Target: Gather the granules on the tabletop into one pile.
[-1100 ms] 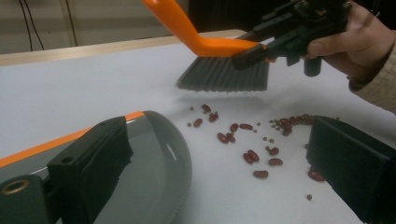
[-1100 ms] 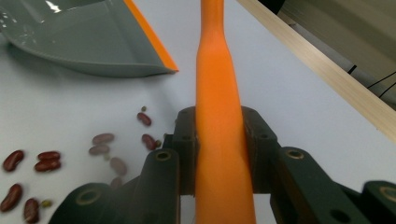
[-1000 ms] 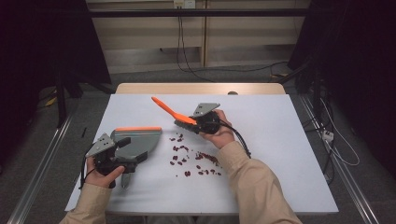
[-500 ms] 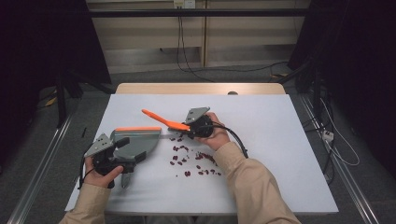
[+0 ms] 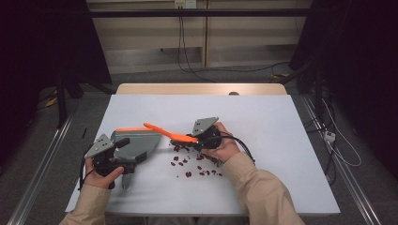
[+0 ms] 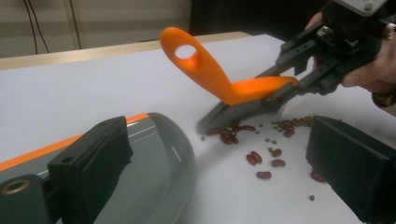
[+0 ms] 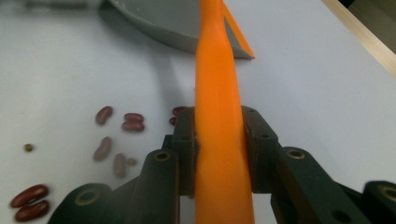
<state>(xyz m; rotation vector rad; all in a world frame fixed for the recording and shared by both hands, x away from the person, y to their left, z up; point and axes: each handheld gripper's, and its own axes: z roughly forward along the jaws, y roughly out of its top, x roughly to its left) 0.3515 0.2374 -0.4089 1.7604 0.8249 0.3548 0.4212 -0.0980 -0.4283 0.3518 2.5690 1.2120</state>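
Beige sleeves: two forearms enter from the bottom edge of the high view, one lower left, one lower centre.
Left gripper (image 5: 123, 151): lower left of the high view, held in the left hand (image 5: 101, 174). It grips the handle end of the grey dustpan (image 5: 141, 143). In the left gripper view its two black jaws stand one at each side, with the pan rim between them.
Dustpan place: it lies flat on the white table (image 5: 263, 122), left of centre, with an orange strip along its far edge and its open mouth toward the beans.
Red beans (image 5: 187, 164): scattered on the table in the centre, between the two hands. Some small green grains lie among them.
Right gripper (image 5: 197, 139): centre of the high view. Its jaws are closed tight on the orange brush (image 5: 169, 133).
Brush place: the bristles touch the table at the beans, just beside the dustpan mouth. The handle with a hole rises toward the upper left.
Far side: a wooden table edge, then cables on the floor.
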